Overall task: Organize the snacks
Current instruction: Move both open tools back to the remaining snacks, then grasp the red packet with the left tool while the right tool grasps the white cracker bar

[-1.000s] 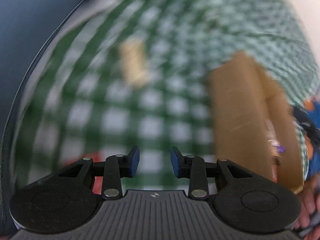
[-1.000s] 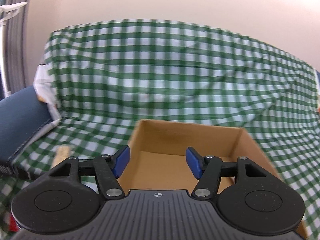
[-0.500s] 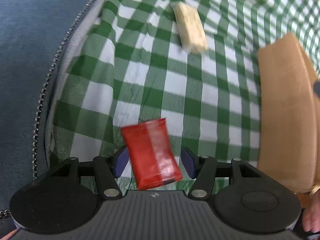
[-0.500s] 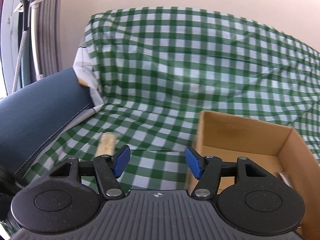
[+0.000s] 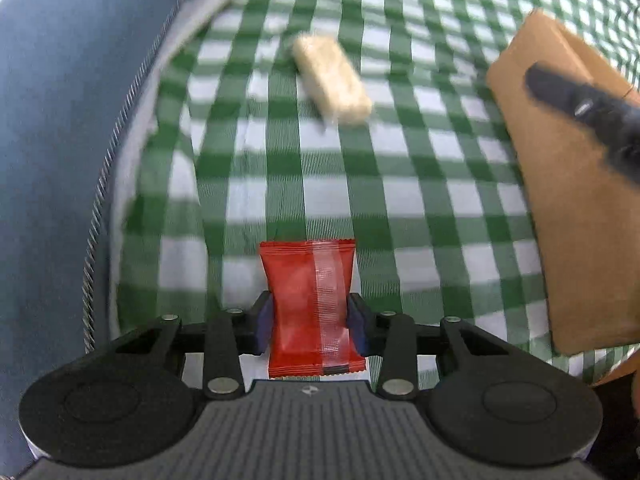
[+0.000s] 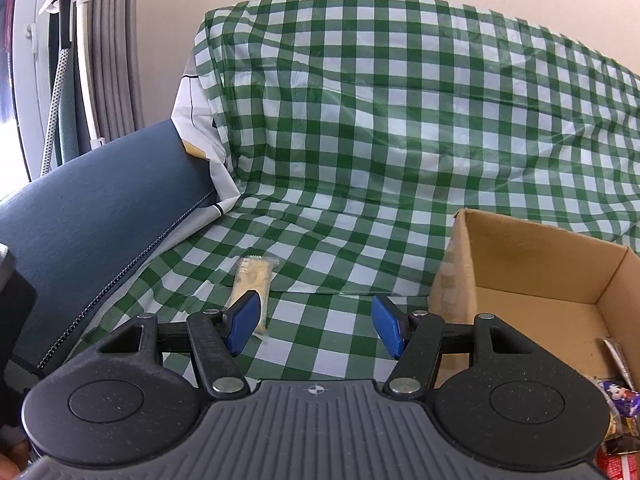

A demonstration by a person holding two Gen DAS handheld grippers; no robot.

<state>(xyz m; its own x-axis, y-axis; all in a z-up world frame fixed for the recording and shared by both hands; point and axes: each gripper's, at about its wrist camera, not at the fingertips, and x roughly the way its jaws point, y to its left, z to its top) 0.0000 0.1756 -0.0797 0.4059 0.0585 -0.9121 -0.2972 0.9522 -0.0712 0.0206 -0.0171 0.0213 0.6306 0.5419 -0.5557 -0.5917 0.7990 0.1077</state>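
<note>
The red snack packet (image 5: pixel 312 308) sits between the left tool's (image 5: pixel 311 326) closing pads on the checked cloth (image 5: pixel 400 184), beige bar (image 5: pixel 332 80) at twelve o'clock. The right tool (image 6: pixel 316 326) gapes empty beside the cardboard box (image 6: pixel 532 264).

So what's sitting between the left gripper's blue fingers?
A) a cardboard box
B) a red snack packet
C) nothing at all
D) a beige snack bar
B: the red snack packet sits between the blue pads of the left gripper, whose jaws are closing on it, while the beige snack bar lies further off on the green checked cloth.
</note>
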